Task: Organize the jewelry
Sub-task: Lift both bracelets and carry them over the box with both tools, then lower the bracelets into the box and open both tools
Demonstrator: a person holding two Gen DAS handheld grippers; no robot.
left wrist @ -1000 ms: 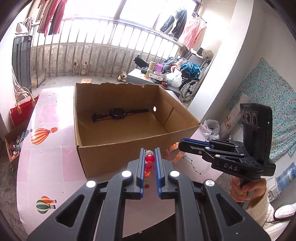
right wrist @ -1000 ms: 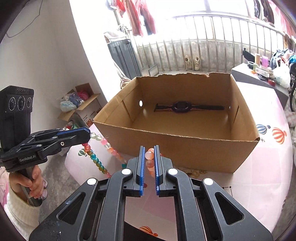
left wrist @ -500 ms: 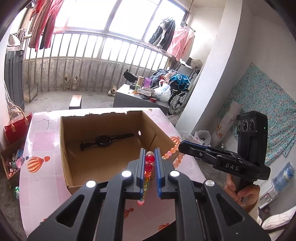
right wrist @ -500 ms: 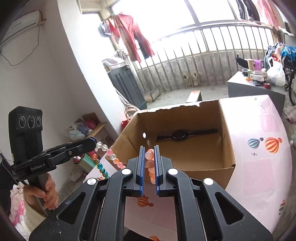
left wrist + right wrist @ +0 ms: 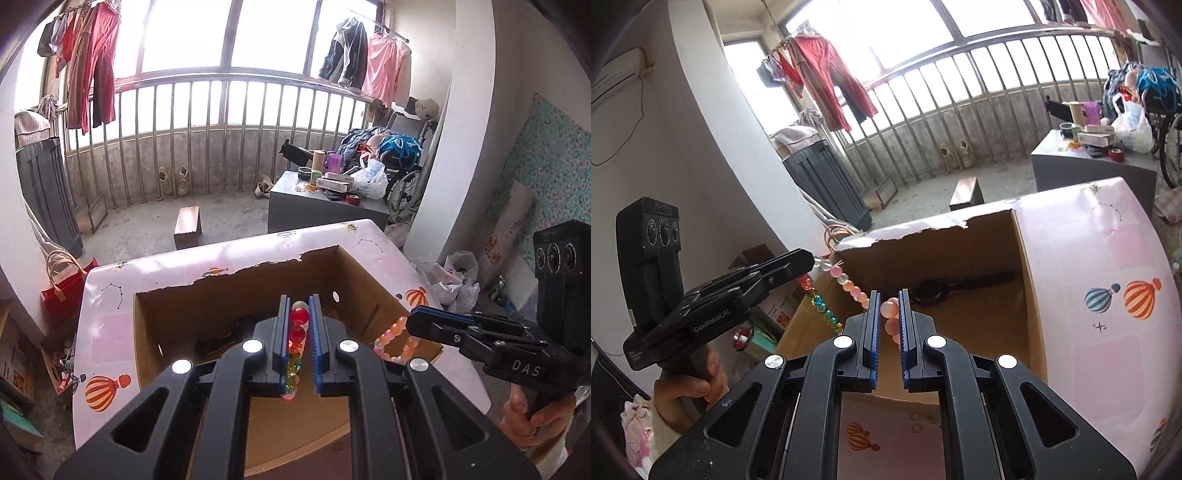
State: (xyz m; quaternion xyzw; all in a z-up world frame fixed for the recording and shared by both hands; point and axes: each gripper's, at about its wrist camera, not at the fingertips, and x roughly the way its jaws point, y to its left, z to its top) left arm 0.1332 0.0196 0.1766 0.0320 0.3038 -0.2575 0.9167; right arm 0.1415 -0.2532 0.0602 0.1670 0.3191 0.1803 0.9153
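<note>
A multicoloured bead necklace (image 5: 296,334) hangs stretched between both grippers above an open cardboard box (image 5: 229,295). My left gripper (image 5: 299,317) is shut on its red and glittery beads. My right gripper (image 5: 887,310) is shut on its pink and peach beads (image 5: 890,314). In the right wrist view the strand (image 5: 846,282) runs from the left gripper (image 5: 801,258) down to mine. In the left wrist view the right gripper (image 5: 417,321) holds peach beads (image 5: 391,334) at the box's right wall. A black watch (image 5: 931,290) lies on the box floor.
The box (image 5: 1027,266) stands on a pink table with balloon prints (image 5: 1108,258). A grey cabinet (image 5: 325,206) with clutter, a small wooden stool (image 5: 187,223) and a railing stand beyond the table. A red bag (image 5: 62,288) sits on the floor at the left.
Both grippers have risen with the necklace and now look down into the box from higher up. The box and watch have not moved.
</note>
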